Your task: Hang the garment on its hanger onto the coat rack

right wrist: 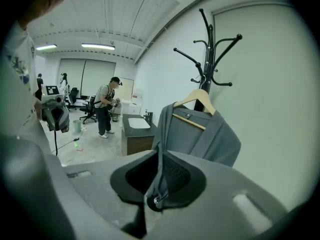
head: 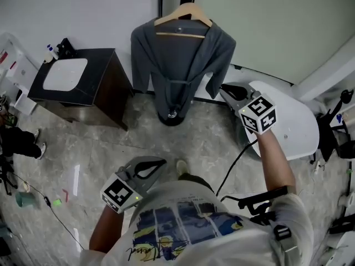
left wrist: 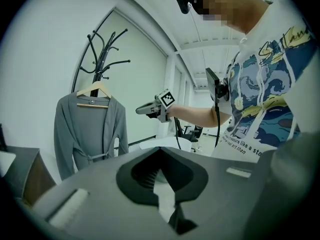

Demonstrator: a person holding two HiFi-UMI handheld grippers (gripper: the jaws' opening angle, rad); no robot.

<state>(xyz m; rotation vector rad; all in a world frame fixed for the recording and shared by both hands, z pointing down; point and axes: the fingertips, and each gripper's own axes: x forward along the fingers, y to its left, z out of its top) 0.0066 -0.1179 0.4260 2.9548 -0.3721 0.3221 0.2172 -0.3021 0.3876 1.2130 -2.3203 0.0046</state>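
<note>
Right tongs (head: 224, 88), held out at arm's length, are closed on a fold of the grey garment (head: 180, 65) at its near edge; in the right gripper view the cloth runs down between the two jaws. Left tongs (head: 162, 162) are held low in front of the person's waist, jaws together with nothing between them, well apart from the garment. The garment sits on a wooden hanger (head: 183, 21), which hangs from the black rack (right wrist: 210, 44) standing against the wall. Its front falls open and a belt is tied across the middle. Left of the rack in the head view stands a dark cabinet (head: 105, 87) with a white basin (head: 65, 73) set in its top. To the right, just beyond the outstretched arm, is a white table (head: 294, 126). The floor (head: 183, 143) is pale stone, and a black cable (head: 236, 162) runs from the right tongs back toward the person's waist. Farther down the room, seen in the right gripper view, another person (right wrist: 106, 111) stands near some office chairs.
</note>
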